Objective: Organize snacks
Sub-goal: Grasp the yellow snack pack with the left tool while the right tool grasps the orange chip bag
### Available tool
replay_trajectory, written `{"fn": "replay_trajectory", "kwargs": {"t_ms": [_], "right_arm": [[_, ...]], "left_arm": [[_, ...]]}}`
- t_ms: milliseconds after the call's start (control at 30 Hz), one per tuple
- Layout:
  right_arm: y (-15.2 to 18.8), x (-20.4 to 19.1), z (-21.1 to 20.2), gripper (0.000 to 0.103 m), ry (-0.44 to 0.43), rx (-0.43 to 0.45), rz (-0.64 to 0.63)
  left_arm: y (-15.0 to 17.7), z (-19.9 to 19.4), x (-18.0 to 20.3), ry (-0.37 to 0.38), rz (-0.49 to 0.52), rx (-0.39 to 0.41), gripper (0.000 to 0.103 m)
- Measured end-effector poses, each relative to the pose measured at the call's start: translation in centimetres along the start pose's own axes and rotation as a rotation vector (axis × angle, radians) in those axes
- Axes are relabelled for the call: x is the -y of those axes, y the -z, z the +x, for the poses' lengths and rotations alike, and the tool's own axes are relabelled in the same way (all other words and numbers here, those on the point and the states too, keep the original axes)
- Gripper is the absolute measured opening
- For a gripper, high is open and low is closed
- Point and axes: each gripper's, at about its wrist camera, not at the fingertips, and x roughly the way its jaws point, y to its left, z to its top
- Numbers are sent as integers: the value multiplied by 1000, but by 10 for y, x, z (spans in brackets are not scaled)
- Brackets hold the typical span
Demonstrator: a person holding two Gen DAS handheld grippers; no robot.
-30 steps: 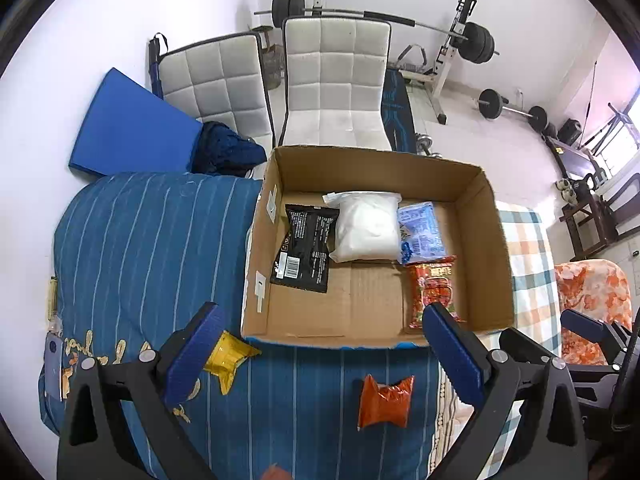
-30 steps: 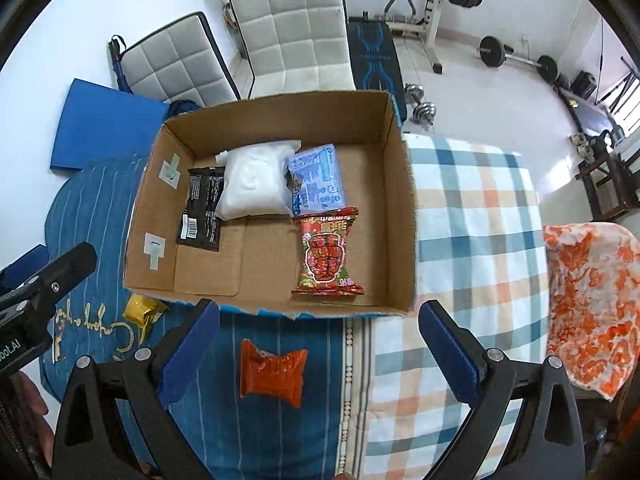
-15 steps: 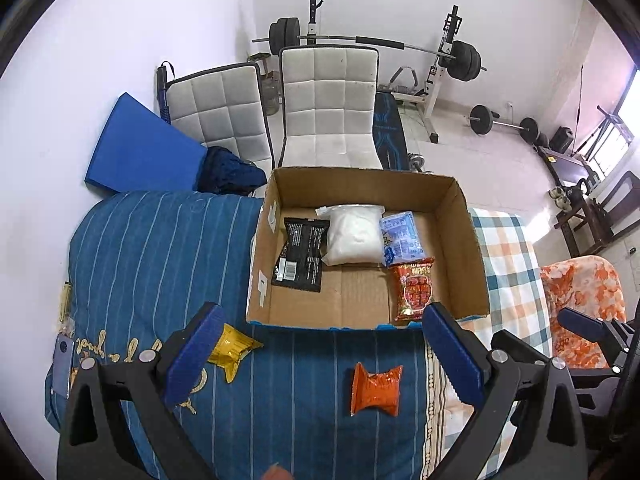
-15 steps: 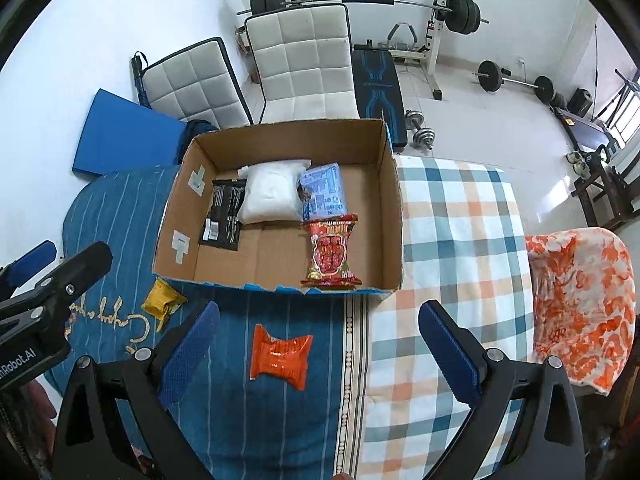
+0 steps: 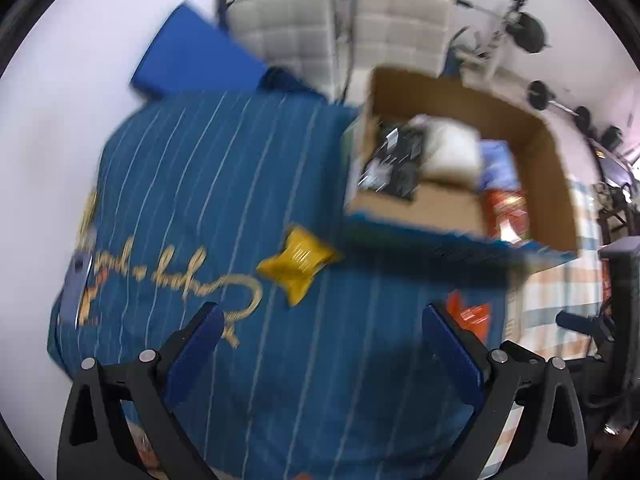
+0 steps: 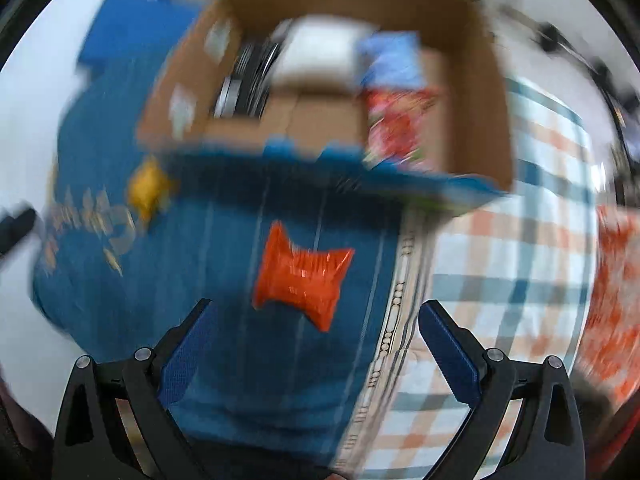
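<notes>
Both views are blurred. The left gripper (image 5: pixel 320 340) and right gripper (image 6: pixel 314 334) are held spread wide, with nothing between the fingers. The orange snack packet (image 6: pixel 302 276) and the yellow snack packet (image 5: pixel 298 260) are seen lying on the blue striped bedspread (image 5: pixel 200 168), outside the near wall of the cardboard box (image 6: pixel 472 92). Both packets are judged light, crinkly and slippery; the puffed middle is best pinched gently.

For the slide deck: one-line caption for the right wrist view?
Motion-blurred right gripper, jaws open, above an orange snack packet on blue striped cloth, cardboard box of snacks beyond.
</notes>
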Motion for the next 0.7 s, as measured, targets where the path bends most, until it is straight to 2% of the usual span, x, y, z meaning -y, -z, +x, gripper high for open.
{"fn": "replay_trajectory", "kwargs": {"t_ms": [67, 133, 233, 300, 367, 433, 467, 500, 633, 700], "right_arm": [[2, -14, 30, 101, 49, -63, -114], [4, -30, 65, 101, 143, -138, -266], [9, -50, 100, 101, 251, -185, -458], [11, -62, 116, 101, 296, -196, -563], [12, -70, 130, 99, 305, -222, -619], [10, -74, 143, 89, 298, -254, -628], [9, -75, 148, 74, 286, -272, -623], [8, -75, 153, 67, 275, -289, -610], [3, -68, 156, 64, 258, -287, -511], [-2, -58, 152, 63, 233, -303, -414]], "left_arm": [[10, 15, -14, -16, -27, -43, 102], [22, 33, -29, -25, -59, -92, 102], [35, 54, -44, -34, -89, -150, 102], [42, 67, -54, -38, -114, -188, 102], [42, 80, -64, -23, -147, -226, 102], [39, 87, -69, -13, -168, -241, 102], [34, 91, -71, -11, -173, -242, 102], [31, 94, -73, -5, -170, -242, 102], [-4, 115, -67, -8, -93, -239, 102], [-23, 126, -63, -7, -44, -235, 102]]}}
